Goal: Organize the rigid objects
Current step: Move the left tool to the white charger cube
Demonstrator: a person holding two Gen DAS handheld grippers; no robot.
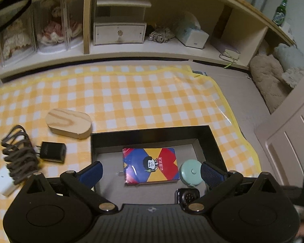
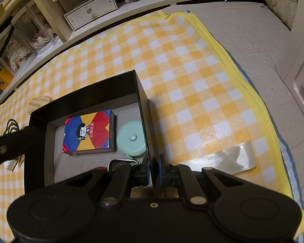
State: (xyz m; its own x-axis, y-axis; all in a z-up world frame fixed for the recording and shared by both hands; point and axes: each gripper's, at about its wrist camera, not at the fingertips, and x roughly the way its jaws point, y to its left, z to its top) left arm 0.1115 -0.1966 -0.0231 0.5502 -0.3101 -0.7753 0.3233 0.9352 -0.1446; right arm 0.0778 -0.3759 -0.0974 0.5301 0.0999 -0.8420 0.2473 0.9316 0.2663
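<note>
Wooden block: the oval pine block (image 1: 69, 124) lies flat on the checked mat (image 1: 131, 93), not yet in the box; by judgement it is the likeliest next pick, though the charger items are equally loose.
Block's long axis: in the left wrist view it runs roughly from 10 o'clock to 4 o'clock, its 4 o'clock end just beside the box's far-left corner.
Bearing from the left gripper: the block sits at about 11 o'clock from the left gripper (image 1: 151, 171), beyond the box wall and apart from it.
Other loose things: a black plug adapter (image 1: 53, 151), a coiled cable (image 1: 18, 151) and a white charger brick (image 1: 3, 181) lie at about 9 o'clock from that gripper, all on the mat.
Black box: the box (image 1: 209, 139) already holds a card pack (image 1: 150, 166), a mint tape measure (image 1: 190, 171) touching or just beside the pack's right edge, and a smartwatch (image 1: 187, 196) nearest the camera.
Left gripper: fingers spread wide over the box, nothing between them.
Right gripper: the right gripper (image 2: 153, 170) has its fingers pinched together on the box's right-hand wall, steadying it.
Nearer hand: the left, by judgement; the block lies across the box from the right gripper, at about 10 o'clock in its view (image 2: 38, 104).
What the reach needs: a swing toward 11 o'clock and the fingers set across the block's short width.
</note>
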